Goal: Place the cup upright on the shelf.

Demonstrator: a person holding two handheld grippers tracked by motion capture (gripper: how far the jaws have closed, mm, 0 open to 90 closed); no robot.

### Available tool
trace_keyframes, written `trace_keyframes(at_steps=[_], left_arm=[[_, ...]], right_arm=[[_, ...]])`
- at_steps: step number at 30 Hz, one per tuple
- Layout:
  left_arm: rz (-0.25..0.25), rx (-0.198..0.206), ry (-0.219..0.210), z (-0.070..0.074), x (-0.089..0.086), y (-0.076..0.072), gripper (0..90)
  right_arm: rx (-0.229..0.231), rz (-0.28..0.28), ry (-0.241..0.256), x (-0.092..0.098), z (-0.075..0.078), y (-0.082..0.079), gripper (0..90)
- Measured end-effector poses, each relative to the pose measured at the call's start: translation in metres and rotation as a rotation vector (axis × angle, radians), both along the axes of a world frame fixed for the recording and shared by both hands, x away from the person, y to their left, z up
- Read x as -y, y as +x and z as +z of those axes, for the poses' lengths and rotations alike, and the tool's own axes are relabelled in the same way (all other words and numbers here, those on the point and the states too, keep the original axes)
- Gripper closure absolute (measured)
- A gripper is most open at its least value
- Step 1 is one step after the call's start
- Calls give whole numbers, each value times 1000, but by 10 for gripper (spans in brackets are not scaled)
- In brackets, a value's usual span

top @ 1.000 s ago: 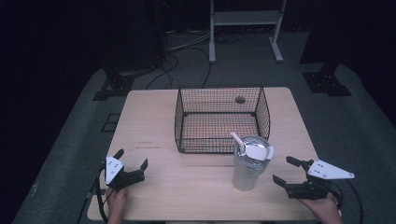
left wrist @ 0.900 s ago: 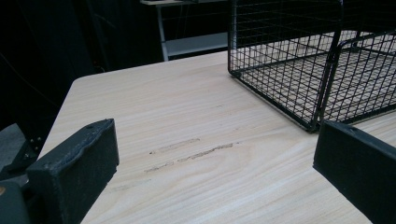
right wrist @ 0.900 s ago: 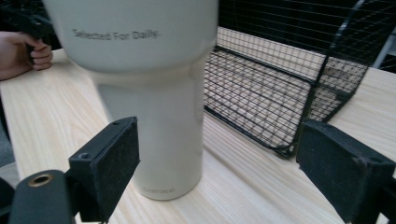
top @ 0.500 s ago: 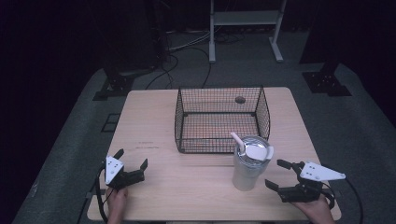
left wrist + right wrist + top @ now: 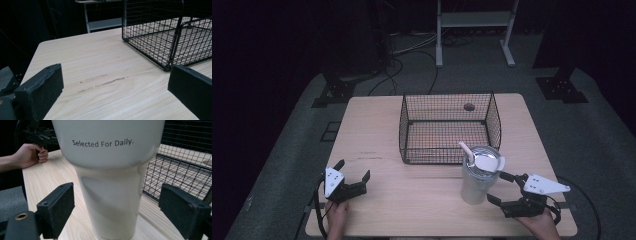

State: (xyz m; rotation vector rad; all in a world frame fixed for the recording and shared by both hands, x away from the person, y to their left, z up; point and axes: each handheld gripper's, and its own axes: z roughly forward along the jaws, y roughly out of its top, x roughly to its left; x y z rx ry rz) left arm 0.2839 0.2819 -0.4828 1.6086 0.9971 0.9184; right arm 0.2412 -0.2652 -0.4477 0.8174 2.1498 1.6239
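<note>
A white tumbler (image 5: 477,176) with a lid and straw stands upright on the wooden table (image 5: 422,192), just in front of the black wire basket (image 5: 447,127). My right gripper (image 5: 501,187) is open beside the tumbler's right side, its jaws pointing at the cup. In the right gripper view the tumbler (image 5: 110,177), printed "Selected For Daily.", stands between the two wide-apart jaws without touching them. My left gripper (image 5: 352,175) rests open at the table's front left, nothing between its jaws; in its own view the basket's corner (image 5: 172,37) lies ahead to the right.
The basket has a small dark round object (image 5: 469,106) near its back wall. A metal stand (image 5: 474,30) and cables lie on the floor beyond the table. Faint scuff marks (image 5: 105,82) mark the tabletop.
My right gripper has moved left and nearer to the tumbler, which now stands between its open jaws. The left gripper has stayed put.
</note>
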Motion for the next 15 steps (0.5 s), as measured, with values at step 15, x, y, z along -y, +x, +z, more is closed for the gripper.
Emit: trace_keyframes(at_steps=[15], left_arm=[[1, 0, -1, 0, 0, 0, 0]], right_arm=[[14, -10, -18, -18, -5, 7, 125]])
